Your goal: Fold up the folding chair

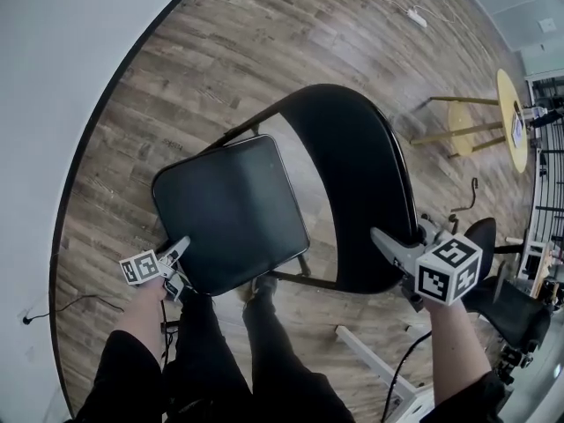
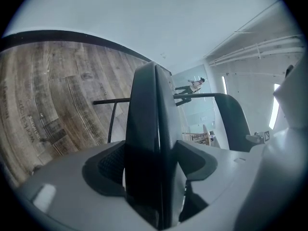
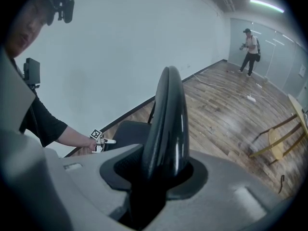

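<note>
Where right tongs (image 3: 161, 170) clamp, backrest (image 3: 168, 109) bottom is hidden.

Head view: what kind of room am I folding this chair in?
Probably a sparse office or lab space: wood-plank floor, plain white wall, and a round yellow-topped wooden table off to the side.

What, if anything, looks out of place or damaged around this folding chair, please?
Nothing stands out. The folding chair looks intact: left tongs grip the seat at its edge, right tongs grip the backrest. A power strip lies on the floor beyond, clear of the chair.
</note>
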The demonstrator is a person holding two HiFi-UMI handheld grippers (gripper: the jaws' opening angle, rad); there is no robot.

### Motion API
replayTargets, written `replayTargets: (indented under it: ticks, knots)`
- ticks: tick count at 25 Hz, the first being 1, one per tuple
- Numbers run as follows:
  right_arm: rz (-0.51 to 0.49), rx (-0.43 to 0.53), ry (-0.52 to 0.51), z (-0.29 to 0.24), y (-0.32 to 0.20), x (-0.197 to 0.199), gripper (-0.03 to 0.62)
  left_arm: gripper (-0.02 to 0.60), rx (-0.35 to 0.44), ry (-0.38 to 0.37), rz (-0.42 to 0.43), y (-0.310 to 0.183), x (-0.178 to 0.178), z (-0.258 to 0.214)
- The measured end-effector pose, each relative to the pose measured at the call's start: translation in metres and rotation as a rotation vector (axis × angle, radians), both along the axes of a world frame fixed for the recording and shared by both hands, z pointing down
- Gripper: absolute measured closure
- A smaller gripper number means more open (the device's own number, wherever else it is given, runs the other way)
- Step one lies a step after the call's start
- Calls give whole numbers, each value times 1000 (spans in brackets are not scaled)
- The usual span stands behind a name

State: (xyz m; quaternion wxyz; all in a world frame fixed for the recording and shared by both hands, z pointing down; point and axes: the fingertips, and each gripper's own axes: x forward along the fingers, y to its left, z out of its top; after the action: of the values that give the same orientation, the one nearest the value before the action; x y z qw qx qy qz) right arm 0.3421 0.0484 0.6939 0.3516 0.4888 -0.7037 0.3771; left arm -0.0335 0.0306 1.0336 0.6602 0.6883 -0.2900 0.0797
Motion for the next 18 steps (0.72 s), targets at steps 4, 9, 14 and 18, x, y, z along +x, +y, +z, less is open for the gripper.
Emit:
replayTargets:
  ticks: [4, 9, 14, 18]
  knots:
    - [-11, 6, 6, -10, -1, -6, 462, 273, -5, 4, 1, 2, 5, -14]
    - [-31, 14, 7, -22, -1, -19, 476, 284, -10, -3, 7, 2, 10, -29]
    - [-49, 10, 14, -29, -1, -31, 482, 287, -13, -18, 5, 0, 14, -41]
    - [-75, 22, 24, -41, -1, -39, 488, 295, -17, -25, 5, -1, 24, -54]
